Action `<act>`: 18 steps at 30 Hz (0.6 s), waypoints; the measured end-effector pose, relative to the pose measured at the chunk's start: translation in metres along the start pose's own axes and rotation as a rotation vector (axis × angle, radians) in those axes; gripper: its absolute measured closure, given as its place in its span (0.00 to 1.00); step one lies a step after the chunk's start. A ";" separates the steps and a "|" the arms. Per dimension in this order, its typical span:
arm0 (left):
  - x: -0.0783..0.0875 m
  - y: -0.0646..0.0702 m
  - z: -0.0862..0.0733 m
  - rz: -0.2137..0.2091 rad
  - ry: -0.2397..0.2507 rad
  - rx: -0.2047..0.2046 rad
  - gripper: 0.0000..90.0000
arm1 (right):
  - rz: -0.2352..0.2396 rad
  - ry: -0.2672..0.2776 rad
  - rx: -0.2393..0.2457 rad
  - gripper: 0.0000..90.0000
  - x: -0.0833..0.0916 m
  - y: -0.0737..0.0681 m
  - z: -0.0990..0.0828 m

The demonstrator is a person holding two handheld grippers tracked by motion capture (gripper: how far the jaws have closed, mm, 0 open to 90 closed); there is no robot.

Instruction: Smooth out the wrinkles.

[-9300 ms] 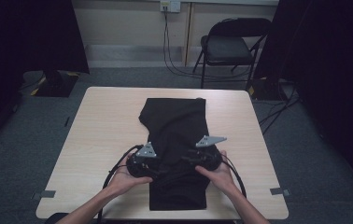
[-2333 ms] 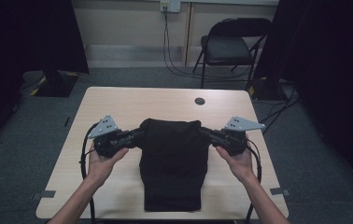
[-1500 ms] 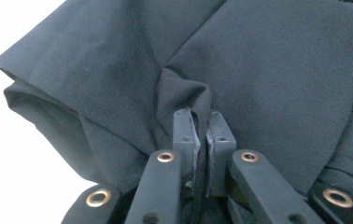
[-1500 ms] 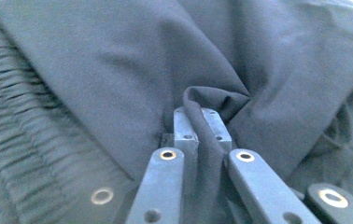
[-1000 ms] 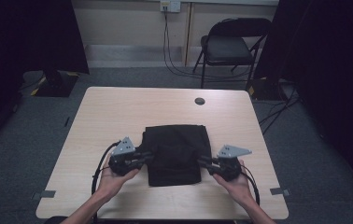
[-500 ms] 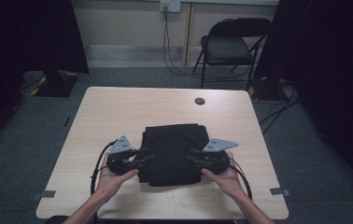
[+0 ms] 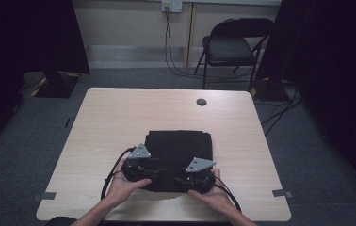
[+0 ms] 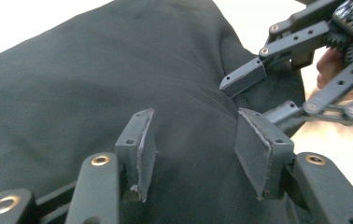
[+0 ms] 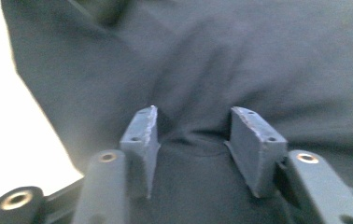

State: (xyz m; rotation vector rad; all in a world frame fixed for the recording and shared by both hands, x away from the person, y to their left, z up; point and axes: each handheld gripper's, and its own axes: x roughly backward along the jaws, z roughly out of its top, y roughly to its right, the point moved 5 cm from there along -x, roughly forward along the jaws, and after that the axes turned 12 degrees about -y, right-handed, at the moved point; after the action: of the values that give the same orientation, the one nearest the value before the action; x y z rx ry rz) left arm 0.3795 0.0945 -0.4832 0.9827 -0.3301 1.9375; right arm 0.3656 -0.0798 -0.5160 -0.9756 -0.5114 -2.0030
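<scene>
High view | folded black garment (image 7: 180,150) lies mid-table, 6 o'clock of the cable grommet (image 7: 201,102) | left gripper (image 8: 193,149) and right gripper (image 9: 194,140) over its near edge, jaws apart, clamping nothing | risk: pinching only the top layer would undo the fold.

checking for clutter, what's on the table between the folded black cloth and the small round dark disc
Nothing: in the high view, bare light wooden tabletop separates the folded black cloth from the small round dark disc.

No writing, label, brand, number or sign can be read anywhere in these views
</scene>
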 end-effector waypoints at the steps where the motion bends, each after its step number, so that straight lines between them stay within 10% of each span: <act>1: -0.003 0.002 0.000 -0.003 -0.009 -0.009 0.53 | 0.021 -0.003 -0.004 0.53 0.002 -0.005 -0.001; 9: -0.018 0.008 0.003 -0.024 -0.046 -0.024 0.51 | 0.109 -0.008 -0.008 0.48 0.023 -0.012 -0.009; 18: -0.035 0.011 -0.007 0.012 -0.078 -0.057 0.44 | -0.011 0.100 -0.115 0.37 0.052 0.063 0.007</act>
State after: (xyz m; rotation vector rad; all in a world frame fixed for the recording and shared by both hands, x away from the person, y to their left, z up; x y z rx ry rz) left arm 0.3760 0.0714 -0.5121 1.0227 -0.4346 1.8929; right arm 0.4025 -0.1376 -0.4707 -0.9377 -0.3514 -2.0975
